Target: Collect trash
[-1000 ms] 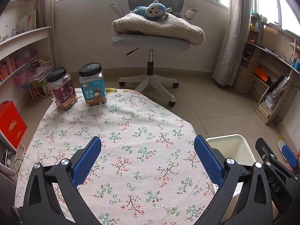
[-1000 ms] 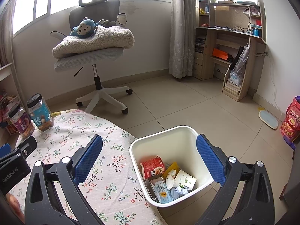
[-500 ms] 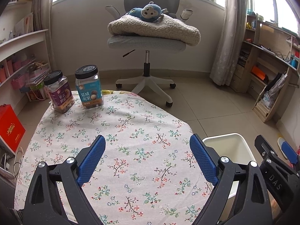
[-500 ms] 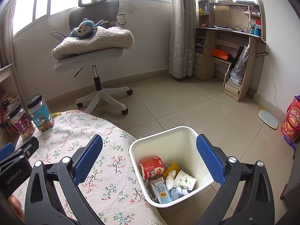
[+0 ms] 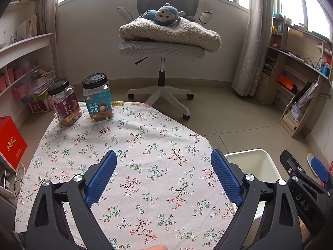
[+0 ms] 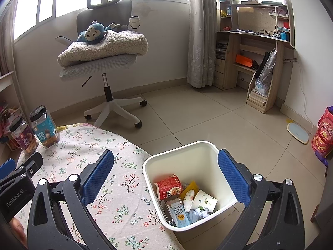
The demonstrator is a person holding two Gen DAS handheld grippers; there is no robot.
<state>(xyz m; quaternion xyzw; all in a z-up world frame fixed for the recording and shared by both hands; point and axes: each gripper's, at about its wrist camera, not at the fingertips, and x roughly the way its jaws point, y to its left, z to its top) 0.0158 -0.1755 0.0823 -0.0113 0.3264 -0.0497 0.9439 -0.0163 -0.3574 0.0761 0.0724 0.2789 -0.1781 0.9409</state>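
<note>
The trash [image 6: 183, 200] lies inside the white bin [image 6: 166, 158], directly ahead of and below the right hand-held gripper [image 6: 165, 177], the nearer one; its jaws stand apart and empty. The left hand-held gripper [image 5: 163, 176], jaws apart after narrowing slightly, hovers over the flowered counter [image 5: 145, 137]. No loose trash shows there; only two jars [image 5: 97, 100] stand at the far edge. Tiled floor [image 6: 208, 114] surrounds the bin.
</note>
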